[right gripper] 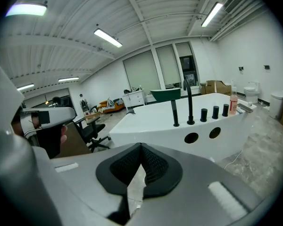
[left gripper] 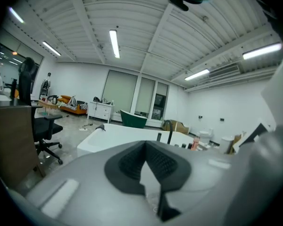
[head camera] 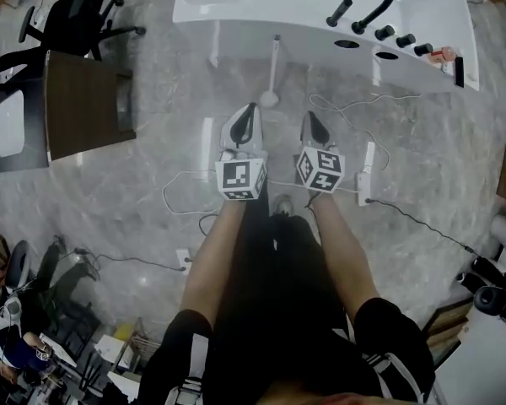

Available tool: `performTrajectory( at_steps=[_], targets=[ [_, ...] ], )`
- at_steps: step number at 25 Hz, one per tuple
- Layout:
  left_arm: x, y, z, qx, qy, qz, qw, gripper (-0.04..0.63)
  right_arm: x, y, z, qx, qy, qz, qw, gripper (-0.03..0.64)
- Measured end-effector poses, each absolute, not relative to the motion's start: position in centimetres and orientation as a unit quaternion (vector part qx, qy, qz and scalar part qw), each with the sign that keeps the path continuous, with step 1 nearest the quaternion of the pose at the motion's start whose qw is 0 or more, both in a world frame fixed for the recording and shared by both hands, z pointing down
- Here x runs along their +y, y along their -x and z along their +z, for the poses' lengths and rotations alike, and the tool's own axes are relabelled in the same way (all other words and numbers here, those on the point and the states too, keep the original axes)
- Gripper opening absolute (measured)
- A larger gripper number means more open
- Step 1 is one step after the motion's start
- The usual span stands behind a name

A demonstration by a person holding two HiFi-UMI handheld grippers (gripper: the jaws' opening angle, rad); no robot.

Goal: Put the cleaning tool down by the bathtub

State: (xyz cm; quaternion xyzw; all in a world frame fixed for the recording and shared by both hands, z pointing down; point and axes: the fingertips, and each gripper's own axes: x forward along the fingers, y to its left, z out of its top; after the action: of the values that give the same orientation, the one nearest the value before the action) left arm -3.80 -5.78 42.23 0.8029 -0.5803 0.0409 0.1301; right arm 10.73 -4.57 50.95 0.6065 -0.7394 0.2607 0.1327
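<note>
Leaning on the outer wall of the bathtub (head camera: 236,7), just ahead of the tips of the left tool (head camera: 250,112): one cleaning implement (head camera: 273,66), white handle propped nearly upright, rounded head on the floor (head camera: 152,142). By the look of it, it is already set down. Left tool: jaws together, nothing between them. Right tool (head camera: 309,118): jaws together, likewise empty, alongside the left one and clear of the implement. Hazards, as judged: the handle rests only on a smooth tub side and a polished floor, so a nudge from either tool could tip it or slide it flat. Loose cables (head camera: 346,108) and a power strip (head camera: 368,171) lie beside and ahead of the right tool and could snag a foot.
</note>
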Motion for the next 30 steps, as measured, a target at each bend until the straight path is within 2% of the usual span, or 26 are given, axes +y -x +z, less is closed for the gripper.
performTrajectory(
  at_steps=[13, 30],
  targets=[
    [2.7, 2.8, 28.0, -0.586, -0.807, 0.001, 0.08, 0.008, 3.1, -10.4, 36.2, -0.783, -0.583, 0.202, 0.08, -0.002],
    [13.6, 0.3, 20.7, -0.575, -0.817, -0.011, 0.052, 0.008, 14.1, -12.5, 24.4, -0.808, -0.571, 0.14, 0.029, -0.002]
  ],
)
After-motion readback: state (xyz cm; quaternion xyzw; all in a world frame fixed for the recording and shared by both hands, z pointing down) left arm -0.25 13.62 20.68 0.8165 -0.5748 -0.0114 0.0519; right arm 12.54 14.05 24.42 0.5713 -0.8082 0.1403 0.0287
